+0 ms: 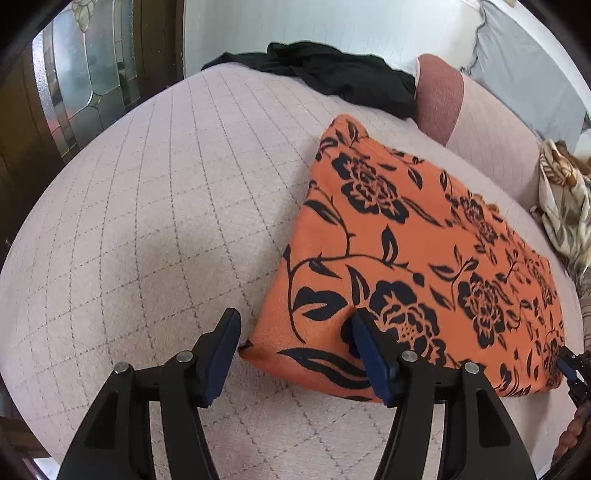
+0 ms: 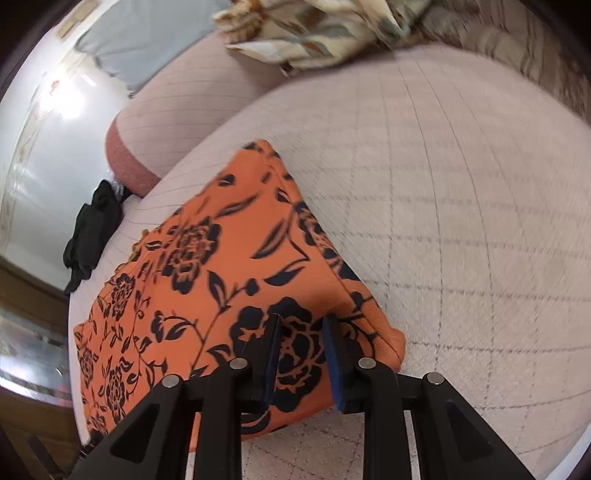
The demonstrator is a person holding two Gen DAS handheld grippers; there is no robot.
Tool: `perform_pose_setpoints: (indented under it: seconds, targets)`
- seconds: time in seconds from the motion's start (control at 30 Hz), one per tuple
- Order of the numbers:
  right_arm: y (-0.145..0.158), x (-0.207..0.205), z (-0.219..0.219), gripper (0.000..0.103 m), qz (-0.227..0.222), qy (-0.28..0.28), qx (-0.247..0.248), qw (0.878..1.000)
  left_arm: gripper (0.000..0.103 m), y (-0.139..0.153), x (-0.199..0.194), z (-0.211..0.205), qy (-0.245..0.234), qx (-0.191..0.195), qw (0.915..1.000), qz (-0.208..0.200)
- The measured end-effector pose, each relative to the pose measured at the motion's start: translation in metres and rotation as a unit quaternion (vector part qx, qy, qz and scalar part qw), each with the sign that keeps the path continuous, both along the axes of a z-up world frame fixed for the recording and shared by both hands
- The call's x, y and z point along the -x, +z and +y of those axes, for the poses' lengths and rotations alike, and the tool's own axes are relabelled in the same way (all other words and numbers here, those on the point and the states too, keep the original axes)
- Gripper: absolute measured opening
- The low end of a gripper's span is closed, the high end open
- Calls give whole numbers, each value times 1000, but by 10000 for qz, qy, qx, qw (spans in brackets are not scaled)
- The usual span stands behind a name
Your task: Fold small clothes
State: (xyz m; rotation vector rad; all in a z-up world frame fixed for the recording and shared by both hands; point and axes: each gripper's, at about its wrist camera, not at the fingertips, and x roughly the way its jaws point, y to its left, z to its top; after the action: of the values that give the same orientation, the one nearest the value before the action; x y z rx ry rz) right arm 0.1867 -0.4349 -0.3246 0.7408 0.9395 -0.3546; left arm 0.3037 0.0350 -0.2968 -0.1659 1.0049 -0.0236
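An orange cloth with black flowers [image 1: 406, 240] lies folded flat on the pale quilted bed [image 1: 147, 221]. My left gripper [image 1: 295, 325] hovers over the cloth's near left corner. Its jaws stand wide apart; one blue pad is over the bed, the other over the cloth, and neither presses on it. In the right wrist view my right gripper [image 2: 303, 325] is over the near right corner of the orange cloth [image 2: 221, 258]. Its pads sit a narrow gap apart, and flat fabric shows between them. The right gripper [image 1: 567, 363] also shows at the cloth's far edge in the left wrist view.
A black garment [image 1: 332, 77] lies bunched at the far end of the bed, beside a pink bolster [image 1: 439, 96]. A beige patterned cloth [image 2: 314, 29] lies crumpled near a grey pillow [image 1: 528, 70]. A dark door with leaded glass [image 1: 81, 85] stands beyond the bed's left edge.
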Motion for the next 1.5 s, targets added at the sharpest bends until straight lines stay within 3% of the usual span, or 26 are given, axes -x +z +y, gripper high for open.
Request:
perform_pose_setpoints:
  seconds: [0.07, 0.13, 0.23, 0.37, 0.47, 0.53, 0.63, 0.83, 1.0, 1.1, 1.2, 1.4, 1.5]
  targets:
    - [12, 0, 9, 27, -173, -6, 248, 9995, 63, 8, 6, -4, -112, 28, 9997, -231]
    - [23, -7, 24, 27, -509, 324, 283, 9978, 64, 14, 9, -17, -290, -168, 9985, -426]
    - [31, -18, 54, 27, -821, 888, 273, 9923, 74, 14, 11, -37, -495, -357, 9969, -489]
    - [26, -34, 98, 27, -818, 1673, 294, 9821, 83, 13, 19, -59, -728, -864, 9923, -508]
    - [8, -45, 131, 27, -540, 2248, 283, 9725, 88, -3, 17, -69, -836, -1458, 9855, -233]
    - [-7, -49, 145, 28, -185, 2483, 433, 9676, 92, -3, 15, -67, -734, -1399, 9871, -255]
    - [0, -44, 158, 27, -266, 2596, 859, 9615, 92, 4, 16, -63, -635, -1251, 9896, -317]
    - [20, -30, 163, 27, -959, 2725, 677, 9550, 92, 31, 31, -68, -602, -1372, 9831, -1056]
    - [-7, -40, 191, 29, -421, 3058, 578, 9494, 92, 38, 37, -76, -700, -1458, 9786, -1270]
    - [-3, -39, 196, 28, -479, 3103, 836, 9458, 92, 38, 35, -78, -768, -1392, 9798, -1213]
    - [1, -39, 189, 28, -534, 3036, 627, 9492, 92, 39, 34, -86, -803, -1376, 9797, -1219]
    - [15, -34, 134, 28, -792, 2090, 580, 9730, 92, 36, 32, -94, -890, -1393, 9790, -1191]
    - [13, -35, 102, 28, -639, 1532, 533, 9847, 92, 32, 31, -99, -959, -1435, 9783, -1145]
